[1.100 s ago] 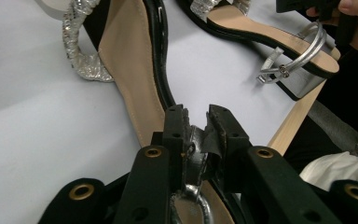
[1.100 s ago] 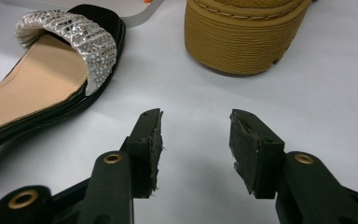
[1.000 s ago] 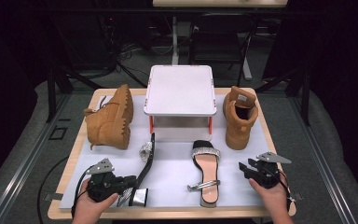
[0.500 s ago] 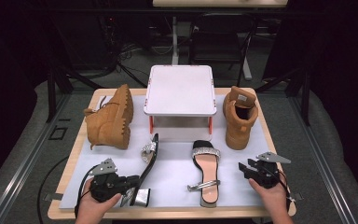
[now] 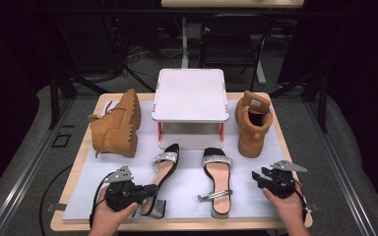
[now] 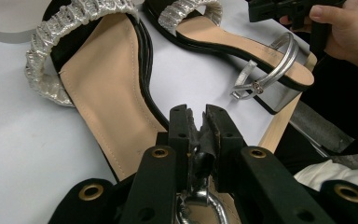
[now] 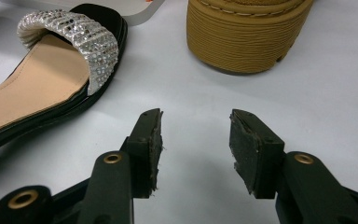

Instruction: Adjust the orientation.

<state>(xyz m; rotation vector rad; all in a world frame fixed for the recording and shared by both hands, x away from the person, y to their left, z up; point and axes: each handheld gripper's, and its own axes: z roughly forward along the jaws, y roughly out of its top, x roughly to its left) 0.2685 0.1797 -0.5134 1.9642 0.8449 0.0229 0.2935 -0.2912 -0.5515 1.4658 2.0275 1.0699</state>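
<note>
Near the counter's front left corner, the left tool (image 5: 147,190) pinches the ankle strap of the left sandal (image 5: 163,169), whose long axis slants toward the riser; right tool (image 5: 257,178) waits half-open beside the right sandal (image 5: 218,172).

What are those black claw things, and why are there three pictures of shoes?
A person sits at a table holding a pinching tool in each hand. One picture looks down from above. The other two come from little cameras riding on the tools, so you see their black jaws up close. On the table lie two boots, two sandals and a white stand. The left tool is pinching the left sandal near its heel strap. The right tool is open and holds nothing, beside the right sandal.
</note>
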